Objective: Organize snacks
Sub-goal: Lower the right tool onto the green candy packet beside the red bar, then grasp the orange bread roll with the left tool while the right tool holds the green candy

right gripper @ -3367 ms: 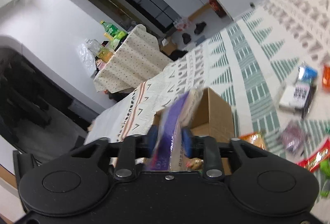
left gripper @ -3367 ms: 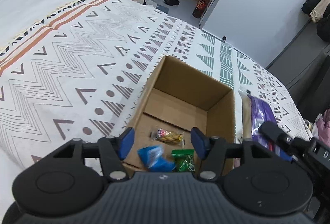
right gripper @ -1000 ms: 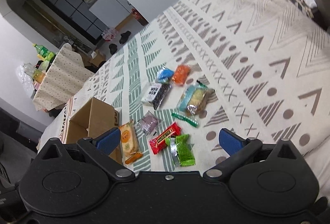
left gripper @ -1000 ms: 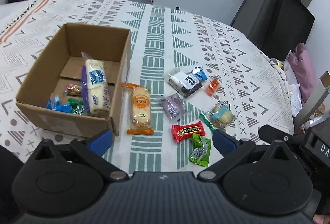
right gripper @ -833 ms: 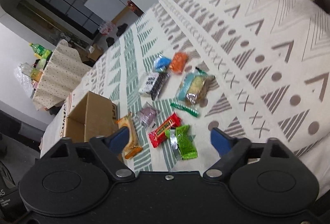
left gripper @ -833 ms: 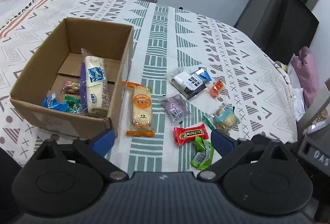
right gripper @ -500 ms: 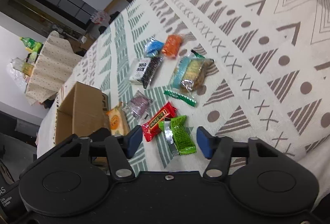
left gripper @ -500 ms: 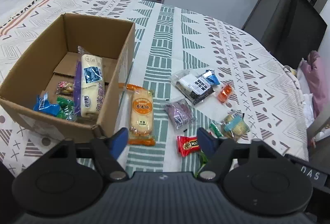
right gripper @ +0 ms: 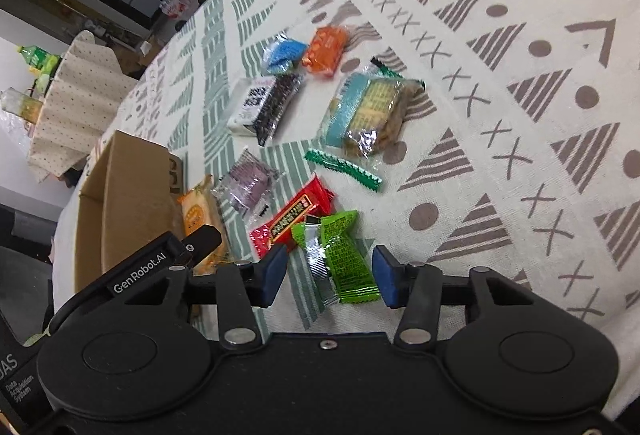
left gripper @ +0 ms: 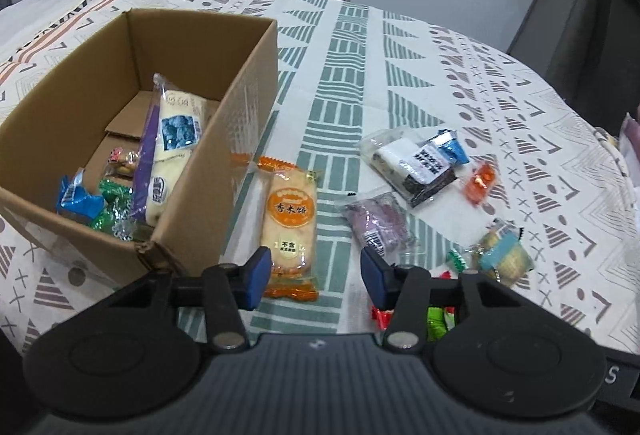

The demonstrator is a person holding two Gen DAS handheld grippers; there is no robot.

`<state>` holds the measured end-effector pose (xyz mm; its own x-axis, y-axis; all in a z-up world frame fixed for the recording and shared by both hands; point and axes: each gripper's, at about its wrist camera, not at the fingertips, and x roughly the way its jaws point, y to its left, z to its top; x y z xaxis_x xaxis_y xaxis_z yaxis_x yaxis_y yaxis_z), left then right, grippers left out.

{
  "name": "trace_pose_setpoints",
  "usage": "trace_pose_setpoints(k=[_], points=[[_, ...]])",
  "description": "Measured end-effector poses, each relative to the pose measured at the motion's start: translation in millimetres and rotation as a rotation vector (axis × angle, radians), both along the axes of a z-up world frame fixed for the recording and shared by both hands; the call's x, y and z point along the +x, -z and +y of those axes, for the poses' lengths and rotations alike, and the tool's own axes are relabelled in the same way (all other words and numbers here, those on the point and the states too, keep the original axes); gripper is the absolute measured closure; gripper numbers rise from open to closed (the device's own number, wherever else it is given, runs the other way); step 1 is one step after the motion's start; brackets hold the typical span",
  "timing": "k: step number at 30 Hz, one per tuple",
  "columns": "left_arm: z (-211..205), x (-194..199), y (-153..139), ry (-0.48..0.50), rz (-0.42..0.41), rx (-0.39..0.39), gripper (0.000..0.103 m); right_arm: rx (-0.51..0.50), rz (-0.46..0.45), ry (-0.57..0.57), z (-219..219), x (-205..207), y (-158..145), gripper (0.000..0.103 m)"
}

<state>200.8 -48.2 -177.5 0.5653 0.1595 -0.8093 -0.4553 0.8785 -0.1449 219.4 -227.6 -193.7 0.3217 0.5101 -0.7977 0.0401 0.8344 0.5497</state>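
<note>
the left gripper (left gripper: 316,277) has just been closing; half open and holding nothing, it frames the near end of an orange-trimmed rice cracker packet (left gripper: 291,225), with the brown cardboard box (left gripper: 224,139) of snacks ahead to its left. the right gripper (right gripper: 331,275), also just closing, brackets a lime-green foil snack packet (right gripper: 346,259) without touching it, on the patterned tablecloth (right gripper: 520,115).
</note>
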Motion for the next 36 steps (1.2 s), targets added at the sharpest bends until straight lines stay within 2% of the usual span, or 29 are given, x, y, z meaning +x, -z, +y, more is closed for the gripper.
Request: trace_pose_setpoints(k=[4,9,17,19,27,36], points=[[-1,1,8,-0.019,-0.004,0.016,0.054,-0.018,0.008,-0.008,7,4,7,0.058],[2,2,16,-0.076,-0.020,0.025,0.054,-0.041,-0.007,-0.030,15,6,9,0.074],[3,5,29,-0.121,-0.013,0.063,0.053,-0.047,-0.025,0.009,6,6,6,0.075],[5,5,31,-0.123,-0.007,0.059,0.057,-0.046,-0.026,0.000,8,5,6,0.075],[7,0,25,-0.109,0.001,0.022,0.072,-0.053,-0.044,0.018,4,4,1,0.075],[-6,-15,19,-0.061,0.085,-0.045,0.071,-0.072,-0.048,0.046,-6,-2,-4,0.075]])
